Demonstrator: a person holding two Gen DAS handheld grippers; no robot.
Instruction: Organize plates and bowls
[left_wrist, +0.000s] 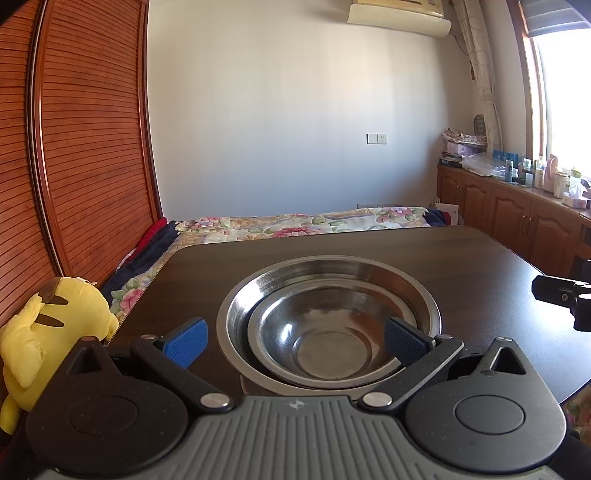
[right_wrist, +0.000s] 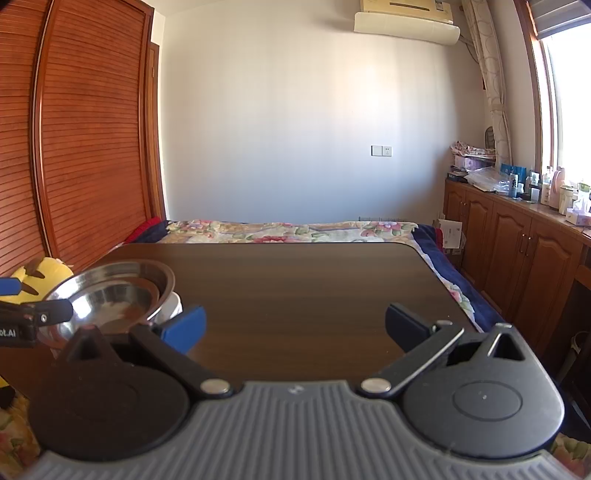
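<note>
Two bowls: nested steel, the small bowl (left_wrist: 325, 343) sitting inside the big bowl (left_wrist: 328, 295), low centre of the left view and lower left of the right view.
Key relation: stack lies straight ahead of the left gripper (left_wrist: 295, 341), whose spread jaws straddle its near rim; one blue pad sits left of and outside the rim, the other overlaps the small bowl's right side. Contact cannot be told.
Nearer hand: left by far; the right gripper (right_wrist: 295, 326) faces bare desk, with the stack well off to its left.
Left jaws: released, wide apart, gripping nothing.
Right jaws: released too, nothing between them.
Axis: bowls are round, so no long axis; rims face up, the stack seeming slightly tilted in the right view.
Under the stack: something white (right_wrist: 173, 302), perhaps a plate or another bowl; too hidden to say.
Materials: polished metal, thin rolled rims, likely slippery; pads ribbed blue rubber.
Desk (right_wrist: 295, 280): dark wood grain, smooth, rounded corners.
Beyond: floral bed (left_wrist: 295, 221), yellow plush (left_wrist: 55, 332) at lower left.
</note>
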